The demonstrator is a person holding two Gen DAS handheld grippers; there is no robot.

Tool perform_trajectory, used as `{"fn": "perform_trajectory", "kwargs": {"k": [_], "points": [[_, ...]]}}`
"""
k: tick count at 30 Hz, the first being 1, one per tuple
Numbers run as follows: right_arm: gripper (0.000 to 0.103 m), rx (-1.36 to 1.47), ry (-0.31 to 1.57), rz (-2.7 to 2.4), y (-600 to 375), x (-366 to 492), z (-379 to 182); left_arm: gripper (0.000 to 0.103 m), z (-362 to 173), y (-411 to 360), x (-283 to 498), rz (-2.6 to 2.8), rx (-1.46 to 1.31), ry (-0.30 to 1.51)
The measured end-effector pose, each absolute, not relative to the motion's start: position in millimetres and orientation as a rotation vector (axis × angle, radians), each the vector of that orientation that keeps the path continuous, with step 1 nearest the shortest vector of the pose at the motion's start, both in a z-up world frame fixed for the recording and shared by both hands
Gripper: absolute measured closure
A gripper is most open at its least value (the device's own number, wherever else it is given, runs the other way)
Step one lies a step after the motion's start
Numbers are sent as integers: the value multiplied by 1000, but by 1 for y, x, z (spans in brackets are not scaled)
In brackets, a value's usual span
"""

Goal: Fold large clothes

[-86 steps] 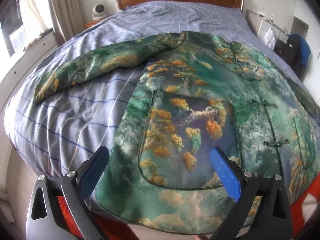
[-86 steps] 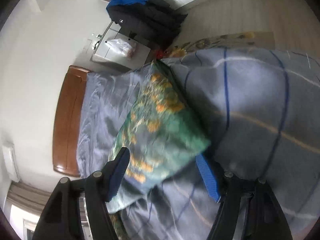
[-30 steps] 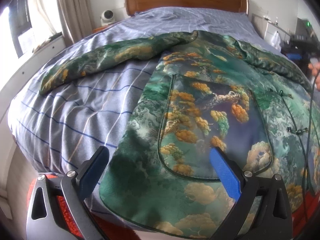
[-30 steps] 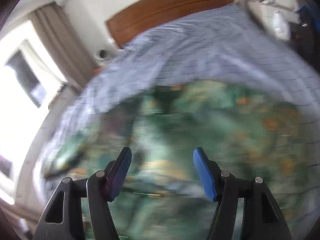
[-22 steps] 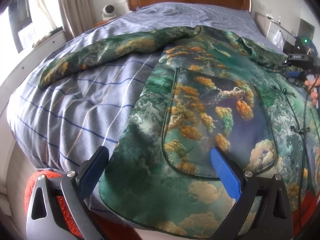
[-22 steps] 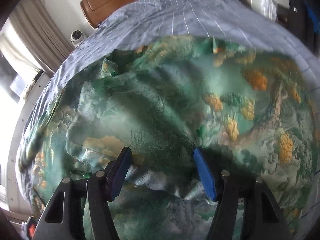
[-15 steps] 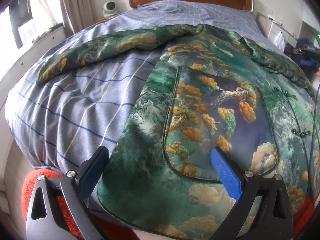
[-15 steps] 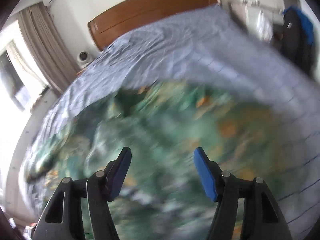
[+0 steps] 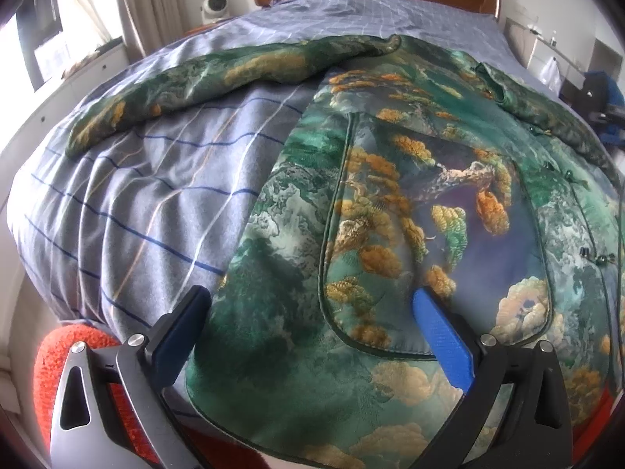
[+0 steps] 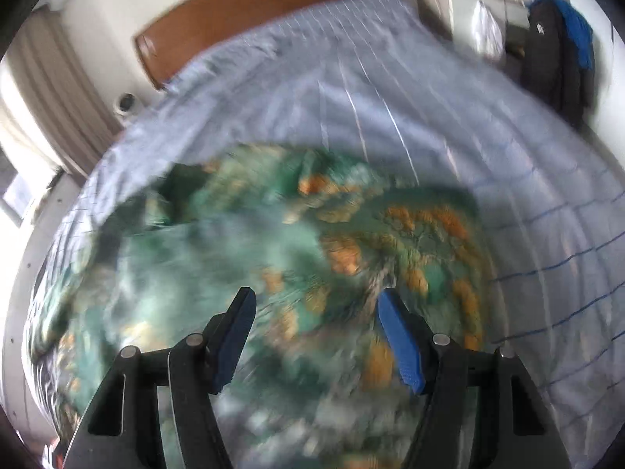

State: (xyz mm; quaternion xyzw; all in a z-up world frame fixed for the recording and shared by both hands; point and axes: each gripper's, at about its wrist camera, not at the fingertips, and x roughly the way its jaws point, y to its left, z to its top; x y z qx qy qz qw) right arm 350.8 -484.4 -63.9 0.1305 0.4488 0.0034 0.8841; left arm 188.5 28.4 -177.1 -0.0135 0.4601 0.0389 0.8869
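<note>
On bed (image 9: 129, 211), under both our tongs: green patterned jacket (image 9: 390, 179) spread flat, one sleeve (image 9: 218, 78) stretched sideways over striped cover. Our left gripper (image 9: 312, 324) gapes wide above hem, nothing held. Our right gripper (image 10: 316, 336) hovers over jacket, jaws apart, empty; that view blurred. No containers visible to us.

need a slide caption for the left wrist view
Open left hand-held gripper hovers over the hem of a green patterned jacket spread on a striped bed, one sleeve stretched sideways.
</note>
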Motion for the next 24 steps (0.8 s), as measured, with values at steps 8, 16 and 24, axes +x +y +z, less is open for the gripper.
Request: {"fn": "perform_trajectory", "kwargs": {"k": [8, 16, 24], "points": [[34, 224, 1013, -47, -485, 320, -101, 0, -179, 30, 189, 70, -38, 949], [34, 256, 770, -42, -460, 257, -29, 0, -181, 37, 191, 31, -90, 971], [17, 250, 630, -35, -414, 143, -3, 0, -173, 45, 187, 1, -165, 960]]}}
